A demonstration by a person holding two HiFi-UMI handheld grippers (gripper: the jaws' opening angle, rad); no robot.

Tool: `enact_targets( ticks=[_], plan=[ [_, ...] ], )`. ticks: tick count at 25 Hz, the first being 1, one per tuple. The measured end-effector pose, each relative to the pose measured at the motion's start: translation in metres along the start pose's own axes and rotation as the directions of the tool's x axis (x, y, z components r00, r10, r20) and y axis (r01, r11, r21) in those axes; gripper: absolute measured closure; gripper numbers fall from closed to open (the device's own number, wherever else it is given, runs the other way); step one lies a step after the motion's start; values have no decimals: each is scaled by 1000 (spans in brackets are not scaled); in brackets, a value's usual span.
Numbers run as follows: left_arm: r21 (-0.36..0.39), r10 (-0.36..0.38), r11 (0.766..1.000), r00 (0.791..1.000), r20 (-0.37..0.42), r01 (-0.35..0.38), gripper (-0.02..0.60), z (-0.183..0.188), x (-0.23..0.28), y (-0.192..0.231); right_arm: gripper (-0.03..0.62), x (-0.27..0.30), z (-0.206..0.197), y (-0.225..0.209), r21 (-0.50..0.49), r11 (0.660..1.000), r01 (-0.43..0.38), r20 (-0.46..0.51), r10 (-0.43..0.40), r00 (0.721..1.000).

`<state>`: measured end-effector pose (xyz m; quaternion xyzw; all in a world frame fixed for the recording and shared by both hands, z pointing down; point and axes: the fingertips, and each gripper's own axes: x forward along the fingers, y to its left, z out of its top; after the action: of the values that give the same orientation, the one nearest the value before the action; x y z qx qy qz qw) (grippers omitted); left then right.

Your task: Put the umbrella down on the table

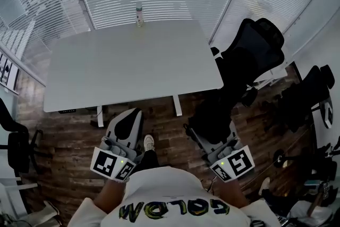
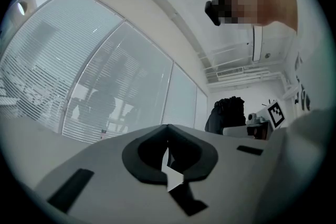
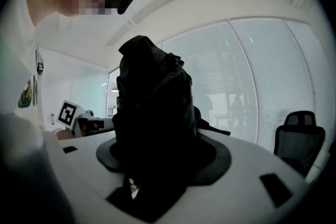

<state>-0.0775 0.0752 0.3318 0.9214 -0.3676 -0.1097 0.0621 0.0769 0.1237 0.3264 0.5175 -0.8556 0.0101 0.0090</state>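
Umbrella (image 1: 213,120) is a black folded one, all bunched up, and it's sitting in the right gripper (image 1: 212,138), a bit right of centre in the lower part of the head view. It's off the table (image 1: 133,69), below the table's near edge and over the wooden floor (image 1: 69,141), so not put down yet.

In the right gripper view the jaws stand wide, one on each side of the dark bundle (image 3: 152,123), and they're clamped on it. The fabric fills pretty much the whole gap and sticks up well past the jaws into the middle of that frame.

The left gripper (image 1: 129,122) is at lower left of centre in the head view, also short of the table edge. Its own view shows the jaws brought together, with only a thin sliver of light between the dark pads (image 2: 157,157). Nothing is between them and it's touching nothing.

The tabletop is mostly bare, with a small bottle (image 1: 139,14) at the far edge near the top of the frame. A black office chair (image 1: 257,42) stands at the table's right end, just above the umbrella in the picture.
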Motion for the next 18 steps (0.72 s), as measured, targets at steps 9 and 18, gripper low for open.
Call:
enact_targets(
  ticks=[9,18],
  plan=[
    [-11,-15,1000,1000,-1,15,571,14,44,80,333,93,11,-19,-9,1000,13,6,-12,1000],
    [-19,-23,1000,999,-21,23,571,11,71,132,333,154,8,-29,4,1000,11,4,-11,1000]
  ],
)
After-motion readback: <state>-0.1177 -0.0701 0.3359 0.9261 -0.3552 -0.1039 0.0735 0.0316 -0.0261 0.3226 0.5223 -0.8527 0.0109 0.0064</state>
